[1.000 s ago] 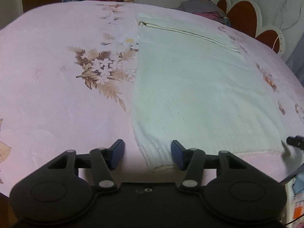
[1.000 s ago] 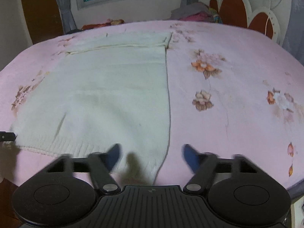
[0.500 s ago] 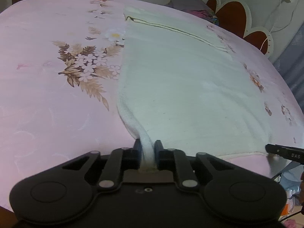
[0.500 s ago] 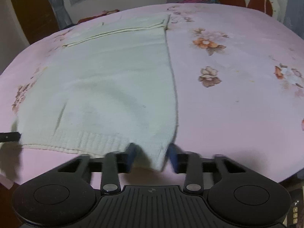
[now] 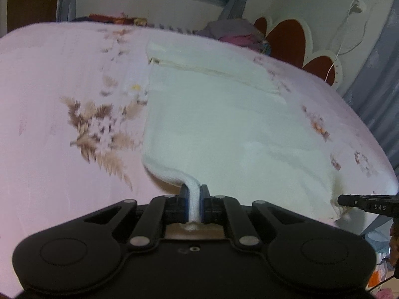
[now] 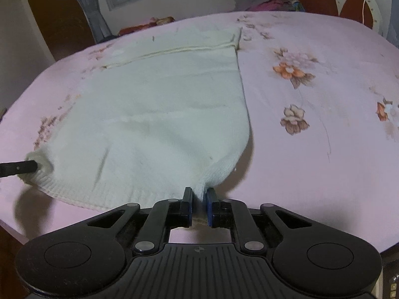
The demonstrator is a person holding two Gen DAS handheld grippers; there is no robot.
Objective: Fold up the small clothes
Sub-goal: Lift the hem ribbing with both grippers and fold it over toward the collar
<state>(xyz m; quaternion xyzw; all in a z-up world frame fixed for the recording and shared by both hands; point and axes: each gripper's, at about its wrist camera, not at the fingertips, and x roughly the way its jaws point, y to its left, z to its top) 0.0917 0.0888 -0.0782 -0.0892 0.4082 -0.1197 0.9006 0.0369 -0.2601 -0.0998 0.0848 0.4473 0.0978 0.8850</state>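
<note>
The left gripper (image 5: 193, 203) is clamped on one near corner of the white knit sweater (image 5: 224, 129). The right gripper (image 6: 199, 205) is closing on the other. Lift both corners evenly toward 12 o'clock over the pink bedsheet (image 6: 311, 149).

Matt ribbed-knit white garment (image 6: 162, 114); smooth pink floral bedsheet (image 6: 311, 149).

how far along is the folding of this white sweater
Early. Done: the cream-white knitted sweater lies spread flat on the pink floral bedsheet. In hand: the left hand-held gripper is shut on one near hem corner; the right hand-held gripper is closing on the other corner, knit between its pads. Left: no fold across the body shows yet, so every fold remains.
</note>
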